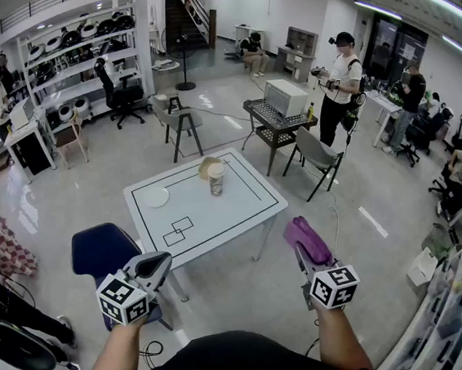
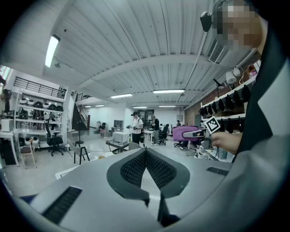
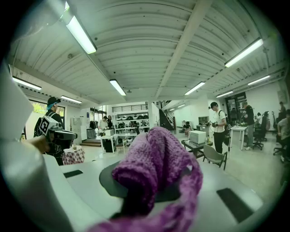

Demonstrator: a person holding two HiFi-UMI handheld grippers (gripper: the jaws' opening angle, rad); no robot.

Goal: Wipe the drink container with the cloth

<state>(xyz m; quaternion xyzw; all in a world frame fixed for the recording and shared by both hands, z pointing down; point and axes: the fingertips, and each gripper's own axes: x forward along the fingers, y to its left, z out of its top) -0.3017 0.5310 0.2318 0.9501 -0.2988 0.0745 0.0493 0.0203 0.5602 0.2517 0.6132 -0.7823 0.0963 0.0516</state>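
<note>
The drink container (image 1: pixel 216 178), a pale cup with a lid, stands upright near the far edge of the white table (image 1: pixel 218 222). Both grippers are held close to my body, short of the table's near edge. A purple knitted cloth (image 1: pixel 306 239) is bunched in my right gripper (image 1: pixel 300 234), whose jaws are shut on it. The cloth (image 3: pixel 154 165) fills the right gripper view and hides the jaw tips. My left gripper (image 1: pixel 161 261) is shut and holds nothing; its dark fingertips (image 2: pixel 136 165) meet at a point.
On the table lie a white plate (image 1: pixel 155 197) and a tan object (image 1: pixel 207 166) just behind the cup. A blue chair (image 1: pixel 102 251) stands at the table's left. Behind are a grey chair (image 1: pixel 318 156), a cart with a white box (image 1: pixel 286 98) and a standing person (image 1: pixel 338 87).
</note>
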